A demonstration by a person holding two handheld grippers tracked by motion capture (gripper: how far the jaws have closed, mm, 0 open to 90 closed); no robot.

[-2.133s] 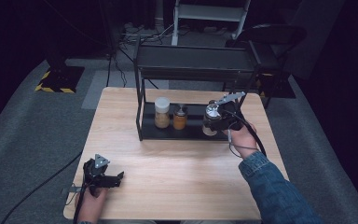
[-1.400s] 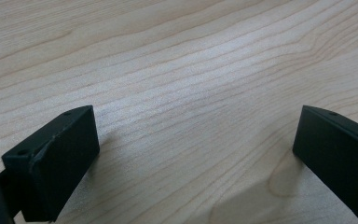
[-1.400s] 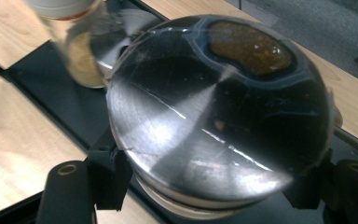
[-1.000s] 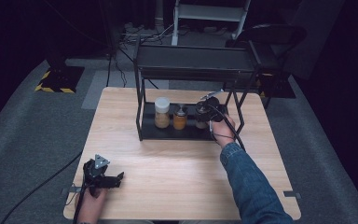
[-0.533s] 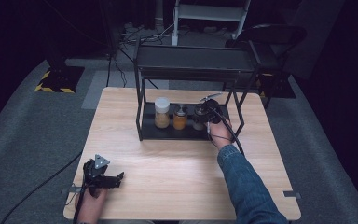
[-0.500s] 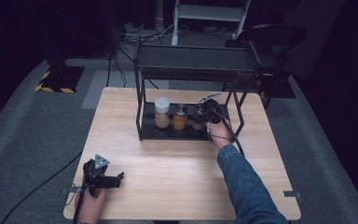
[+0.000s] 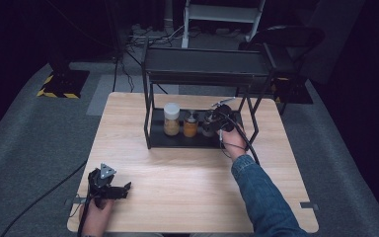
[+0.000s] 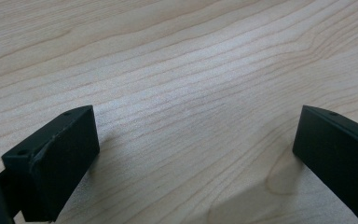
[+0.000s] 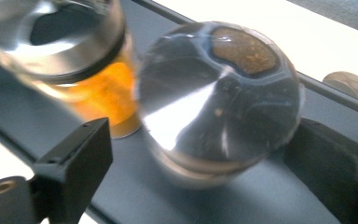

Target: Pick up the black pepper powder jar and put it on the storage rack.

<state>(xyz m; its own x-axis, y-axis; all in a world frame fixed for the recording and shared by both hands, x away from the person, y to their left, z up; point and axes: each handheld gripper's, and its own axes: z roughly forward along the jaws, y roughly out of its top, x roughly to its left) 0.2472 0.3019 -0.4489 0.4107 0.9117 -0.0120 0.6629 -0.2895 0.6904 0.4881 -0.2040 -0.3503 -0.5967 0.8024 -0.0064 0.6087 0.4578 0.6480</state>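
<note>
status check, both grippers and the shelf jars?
Left gripper open, resting on bare table. Right gripper open around steel-lidded jar on the shelf tray. Orange jar close beside.

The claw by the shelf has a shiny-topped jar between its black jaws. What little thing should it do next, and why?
Probably close the jaws. In the right gripper view, the right gripper sits open around the shiny-lidded jar on the black shelf, one jaw on each side, with a gap at the left one. The orange jar stands close, so squeezing gently seems wise.
</note>
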